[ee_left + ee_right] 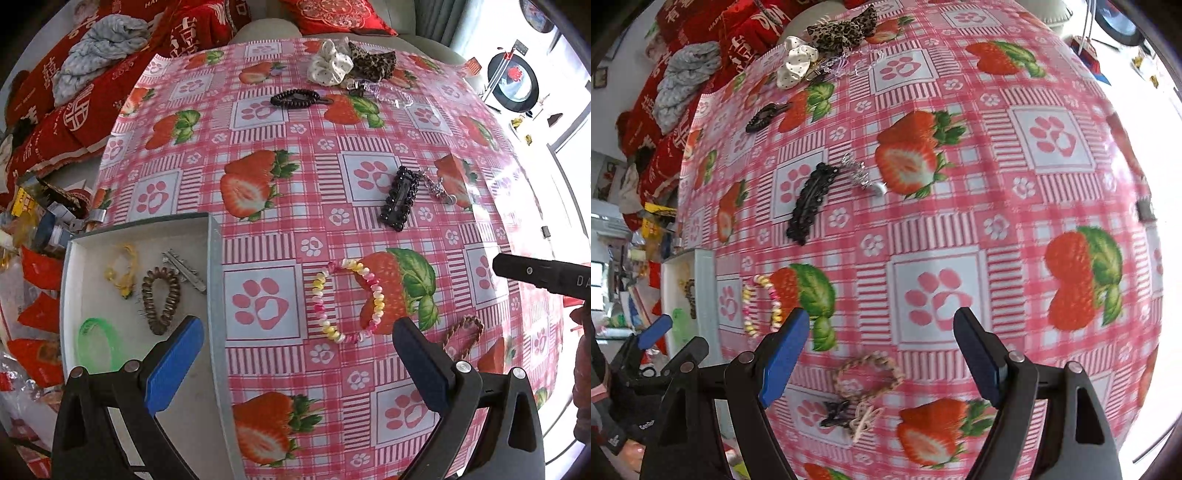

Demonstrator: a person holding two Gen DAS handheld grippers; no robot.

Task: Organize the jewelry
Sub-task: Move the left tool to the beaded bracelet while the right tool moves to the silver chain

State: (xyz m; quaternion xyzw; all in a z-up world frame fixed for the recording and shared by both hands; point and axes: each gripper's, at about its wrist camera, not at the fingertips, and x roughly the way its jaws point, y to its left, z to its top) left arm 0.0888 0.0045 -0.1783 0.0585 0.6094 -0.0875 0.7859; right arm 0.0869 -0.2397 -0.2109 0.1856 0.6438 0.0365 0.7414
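Note:
My left gripper [295, 332] is open over the tray's right wall, nothing between its blue pads. The grey tray [216, 295] holds a brown coil tie [161, 301], a silver clip [184, 269], a yellow cord [123, 271] and a green ring [94, 343]. A pastel spiral bracelet [347, 299] lies on the cloth just beyond the fingers. My right gripper [882, 325] is open and points down above a braided rope bracelet [868, 376], which has a black and cream knot [849, 415] beside it. The pads touch nothing.
Farther out on the strawberry tablecloth [295, 229] lie a black beaded clip [399, 199], a silver chain [439, 188], a dark coil tie [295, 99], a white scrunchie [330, 62] and a leopard scrunchie [373, 62]. Red cushions [74, 110] and clutter border the left side.

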